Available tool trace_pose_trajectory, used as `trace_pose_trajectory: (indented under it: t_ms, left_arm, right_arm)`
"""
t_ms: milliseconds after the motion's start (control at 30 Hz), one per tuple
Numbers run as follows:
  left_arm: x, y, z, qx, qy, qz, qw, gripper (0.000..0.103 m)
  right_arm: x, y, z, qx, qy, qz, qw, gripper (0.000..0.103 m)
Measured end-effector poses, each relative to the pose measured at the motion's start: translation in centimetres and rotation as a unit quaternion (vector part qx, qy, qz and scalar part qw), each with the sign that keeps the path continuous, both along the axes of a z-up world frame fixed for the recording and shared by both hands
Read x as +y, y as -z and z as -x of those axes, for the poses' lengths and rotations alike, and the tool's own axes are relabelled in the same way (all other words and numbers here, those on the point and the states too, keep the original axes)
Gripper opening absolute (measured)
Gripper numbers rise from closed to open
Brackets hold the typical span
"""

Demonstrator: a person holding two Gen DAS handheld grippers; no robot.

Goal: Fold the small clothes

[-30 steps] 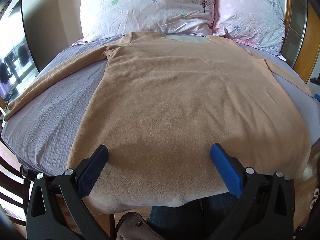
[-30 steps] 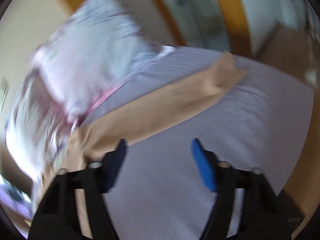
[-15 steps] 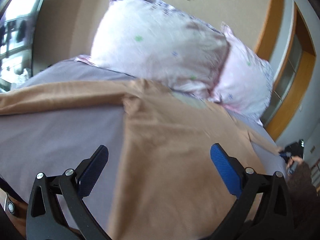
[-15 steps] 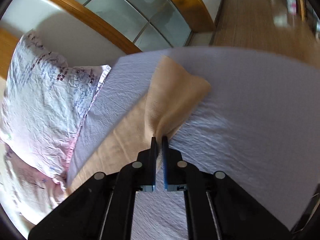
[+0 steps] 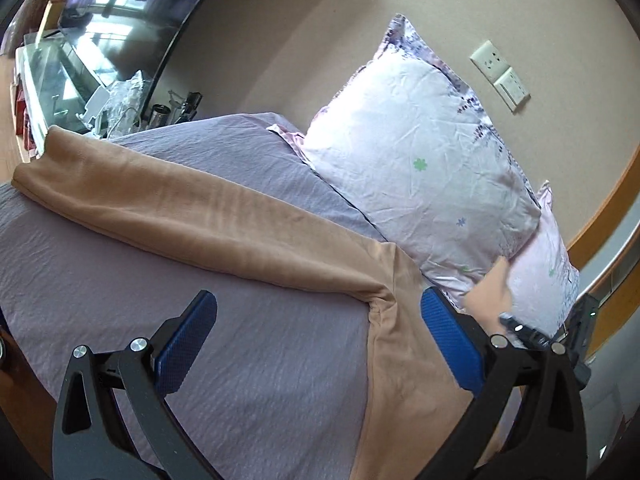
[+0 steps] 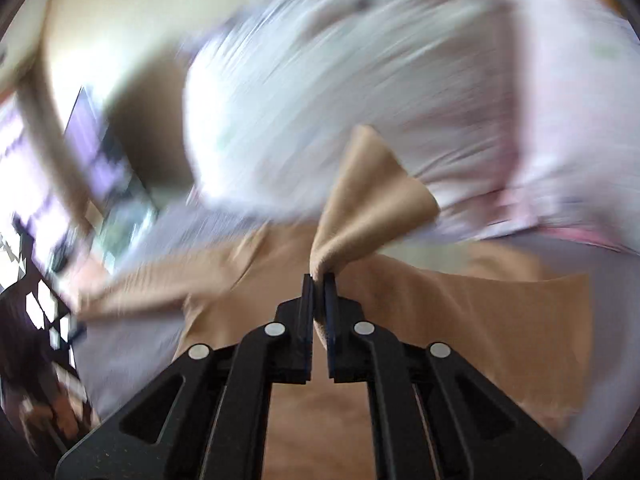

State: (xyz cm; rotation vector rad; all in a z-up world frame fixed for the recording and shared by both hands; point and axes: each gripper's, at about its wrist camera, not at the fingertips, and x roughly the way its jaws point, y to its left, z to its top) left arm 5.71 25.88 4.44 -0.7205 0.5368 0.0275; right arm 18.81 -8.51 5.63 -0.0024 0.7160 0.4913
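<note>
A tan long-sleeved top [image 5: 404,364] lies spread on a lilac bed sheet [image 5: 248,360]. Its left sleeve [image 5: 192,220] stretches out flat toward the bed's left edge. My left gripper [image 5: 318,340] is open and empty, hovering over the sheet near the armpit seam. My right gripper [image 6: 318,280] is shut on the right sleeve's cuff [image 6: 372,196] and holds it lifted above the top's body [image 6: 460,304]. That cuff and my right gripper also show in the left wrist view [image 5: 490,296]. The right wrist view is motion-blurred.
Two floral pillows [image 5: 420,168] lean at the head of the bed against a beige wall with a socket plate [image 5: 500,76]. A TV [image 5: 132,4] and a cluttered glass stand [image 5: 80,80] are at the far left. A wooden frame [image 5: 608,208] runs at right.
My right gripper, shut on the sleeve cuff, has lifted it and swung it over the top's body. My left gripper has moved left toward the left armpit, still open.
</note>
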Motion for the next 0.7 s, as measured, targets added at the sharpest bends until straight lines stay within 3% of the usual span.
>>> trace_pose_trajectory:
  t_ms: [33,67,133,200,267,333,467,533,700]
  left_arm:
    - [0.9,0.2,0.0,0.007,-0.013,0.008,0.9999,0.102]
    - [1.7,0.4,0.1,0.009,-0.019,0.016,0.9996,0.102]
    - [3.6,1.0,0.4,0.019,-0.039,0.041,0.9982,0.102]
    - [5.2,1.7,0.5,0.028,-0.057,0.061,0.9961,0.102]
    - [6.6,2.3,0.5,0.037,-0.073,0.076,0.9938,0.095]
    - [7.6,2.9,0.3,0.045,-0.081,0.098,0.9909,0.088]
    - [9.5,4.3,-0.1,0.073,-0.109,0.146,0.9806,0.085]
    - [10.2,4.8,0.0,0.088,-0.128,0.157,0.9753,0.076]
    - [11.7,5.2,0.5,0.093,-0.165,0.217,0.9576,0.073]
  right_arm:
    - [2.7,1.8,-0.7,0.007,0.008,0.013,1.0,0.013]
    - [5.0,3.6,-1.2,0.049,-0.023,0.022,0.998,0.023]
    - [6.4,4.9,-0.8,0.075,-0.044,0.014,0.996,0.037]
    - [5.2,4.2,-0.7,0.055,-0.029,-0.002,0.998,0.058]
    - [2.6,2.8,-0.6,0.035,-0.003,-0.029,0.999,0.066]
    - [0.5,1.7,0.2,0.023,0.014,-0.046,0.999,0.07]
    - [-3.9,1.1,1.4,0.009,0.048,-0.074,0.996,0.074]
    - [-4.7,1.5,1.6,0.01,0.053,-0.088,0.995,0.074]
    - [-5.4,1.8,2.4,0.012,0.044,-0.112,0.993,0.078]
